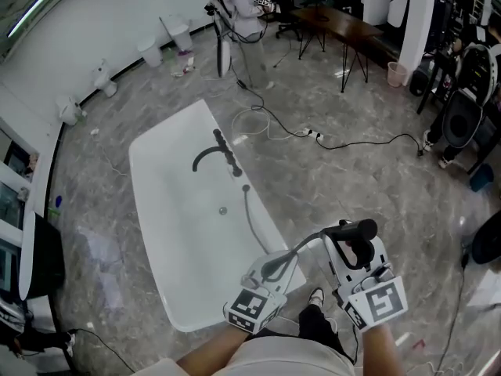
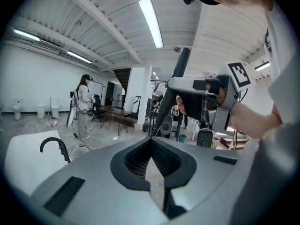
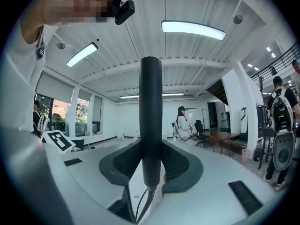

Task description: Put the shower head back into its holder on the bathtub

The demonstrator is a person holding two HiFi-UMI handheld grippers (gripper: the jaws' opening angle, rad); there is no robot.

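Observation:
The black stick-shaped shower head [image 1: 356,229] is held off the tub's near right corner, with my right gripper [image 1: 350,245] shut on its handle. In the right gripper view the shower head [image 3: 151,121] stands upright between the pads of the right gripper [image 3: 151,172], its hose hanging below. The hose [image 1: 252,218] runs back to the white bathtub [image 1: 172,233]. A black faucet [image 1: 213,153] and black fittings [image 1: 235,169] sit on the tub's far rim. My left gripper [image 1: 274,266] hovers by the tub's corner, shut with nothing in it [image 2: 152,161]. The left gripper view shows the shower head [image 2: 180,67] and the faucet [image 2: 54,144].
Cables and a power strip [image 1: 313,135] trail over the grey floor beyond the tub. A person [image 1: 239,10] stands at the back beside a dark table [image 1: 337,22]. Toilets [image 1: 102,77] and bins [image 1: 150,52] line the left wall. My shoe [image 1: 315,296] is between the grippers.

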